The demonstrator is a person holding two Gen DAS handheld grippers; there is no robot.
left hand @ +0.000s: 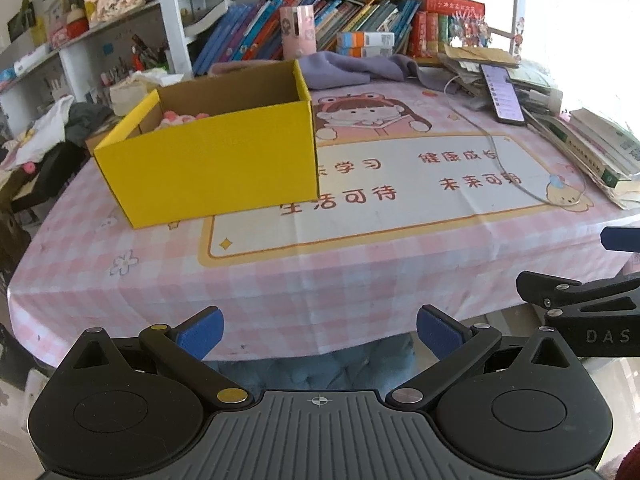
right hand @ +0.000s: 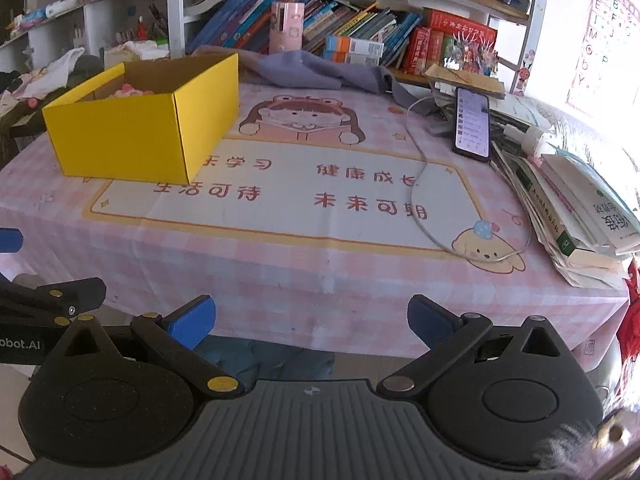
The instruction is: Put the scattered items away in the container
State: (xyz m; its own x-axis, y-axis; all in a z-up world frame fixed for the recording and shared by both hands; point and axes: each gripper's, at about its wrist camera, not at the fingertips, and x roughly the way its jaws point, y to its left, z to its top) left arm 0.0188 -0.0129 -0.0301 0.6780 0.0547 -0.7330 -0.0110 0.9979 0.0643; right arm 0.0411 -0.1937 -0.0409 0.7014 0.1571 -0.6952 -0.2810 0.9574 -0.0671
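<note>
A yellow cardboard box [left hand: 208, 160] stands open on the left of the pink table mat [left hand: 360, 264]; it also shows in the right wrist view [right hand: 132, 136]. Pink soft items [left hand: 180, 118] lie inside it, mostly hidden by its wall; they also show in the right wrist view [right hand: 128, 90]. My left gripper [left hand: 320, 332] is open and empty, held off the table's front edge. My right gripper [right hand: 312, 320] is open and empty, also off the front edge, to the right of the left one. The right gripper's body shows at the right edge of the left wrist view [left hand: 580, 300].
A phone [right hand: 472, 122] leans on a pile of books [right hand: 576, 216] at the right, with a white cable [right hand: 424, 200] looping across the mat. A grey cloth [right hand: 320, 68] lies at the back. A bookshelf [right hand: 340, 28] stands behind the table.
</note>
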